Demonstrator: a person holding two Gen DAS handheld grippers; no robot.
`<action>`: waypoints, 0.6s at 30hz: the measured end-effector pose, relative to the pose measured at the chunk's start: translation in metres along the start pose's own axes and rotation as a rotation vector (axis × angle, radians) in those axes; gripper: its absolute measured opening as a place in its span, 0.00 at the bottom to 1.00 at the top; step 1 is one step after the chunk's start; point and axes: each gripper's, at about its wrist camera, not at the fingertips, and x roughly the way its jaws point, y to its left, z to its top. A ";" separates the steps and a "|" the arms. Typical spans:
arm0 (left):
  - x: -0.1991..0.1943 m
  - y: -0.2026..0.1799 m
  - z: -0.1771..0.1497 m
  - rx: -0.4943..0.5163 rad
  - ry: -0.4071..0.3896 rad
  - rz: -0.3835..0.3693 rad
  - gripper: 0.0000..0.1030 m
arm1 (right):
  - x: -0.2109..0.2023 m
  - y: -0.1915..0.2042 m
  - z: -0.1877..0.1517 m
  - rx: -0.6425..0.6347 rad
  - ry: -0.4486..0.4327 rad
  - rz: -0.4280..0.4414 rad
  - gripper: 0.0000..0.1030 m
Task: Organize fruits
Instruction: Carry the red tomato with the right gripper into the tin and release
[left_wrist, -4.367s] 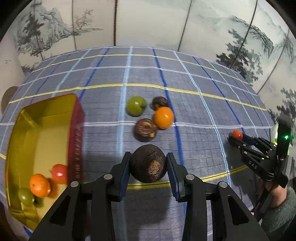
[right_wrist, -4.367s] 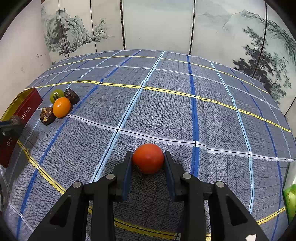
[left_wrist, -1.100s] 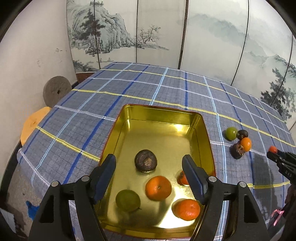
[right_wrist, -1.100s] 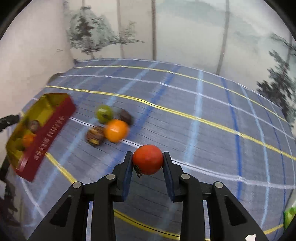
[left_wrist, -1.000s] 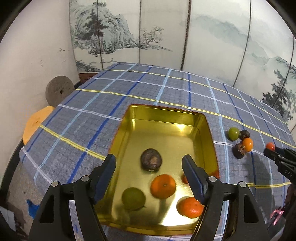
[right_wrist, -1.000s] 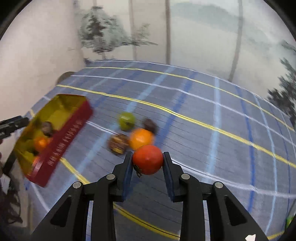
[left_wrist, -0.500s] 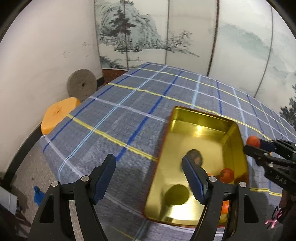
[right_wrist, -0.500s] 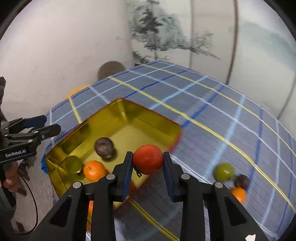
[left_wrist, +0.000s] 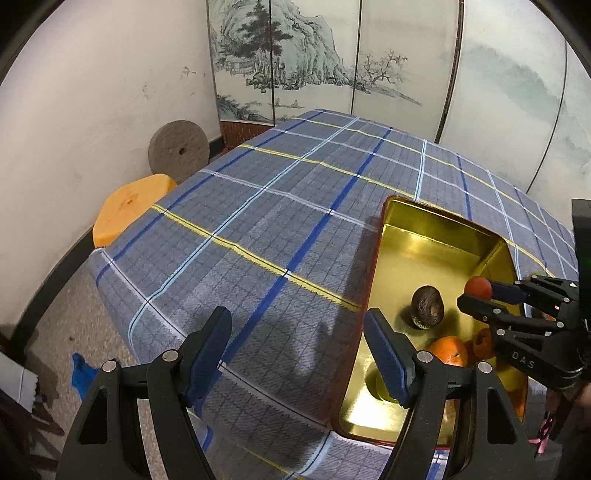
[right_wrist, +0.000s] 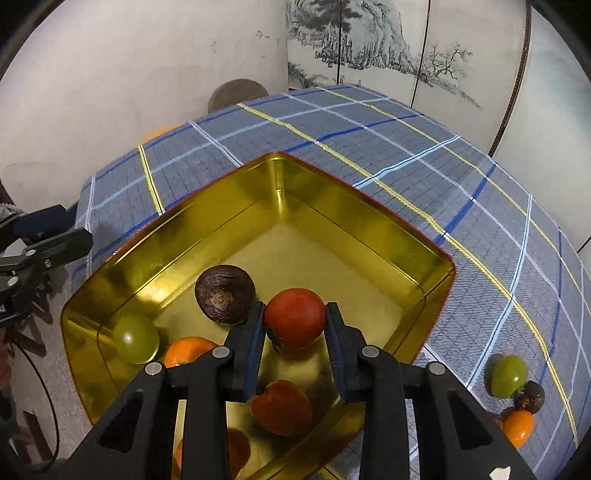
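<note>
My right gripper (right_wrist: 295, 323) has carried the red tomato (right_wrist: 294, 317) from the open worktop (right_wrist: 369, 140) to above the gold tin (right_wrist: 332, 192); it is still clenched on the fruit, which hangs over the tin's floor just beside the dark brown fruit (right_wrist: 224, 294). My left gripper (left_wrist: 297, 350) has let that brown fruit go and swung off to the left of the tin, jaws spread wide with nothing between them. So the tin now holds the brown fruit, a green fruit (right_wrist: 136, 342), an orange (right_wrist: 188, 350) and another red fruit (right_wrist: 281, 408), and I judge the tomato only needs releasing to join them. Outside the tin, a green fruit (right_wrist: 505, 374), a small dark one (right_wrist: 531, 397) and an orange one (right_wrist: 519, 428) wait in a cluster on the cloth. The only writing I can read is "DAS" (left_wrist: 522, 360) on the right gripper's body in the left view.
</note>
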 end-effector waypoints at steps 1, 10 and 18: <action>0.001 0.000 0.000 0.001 0.002 -0.001 0.72 | 0.001 0.001 0.000 -0.002 0.005 0.001 0.29; 0.001 0.000 -0.001 0.003 0.008 -0.006 0.72 | 0.011 0.007 0.001 -0.024 0.030 -0.010 0.29; 0.002 -0.004 -0.003 0.013 0.015 -0.012 0.72 | 0.008 0.008 0.001 -0.017 0.020 -0.008 0.31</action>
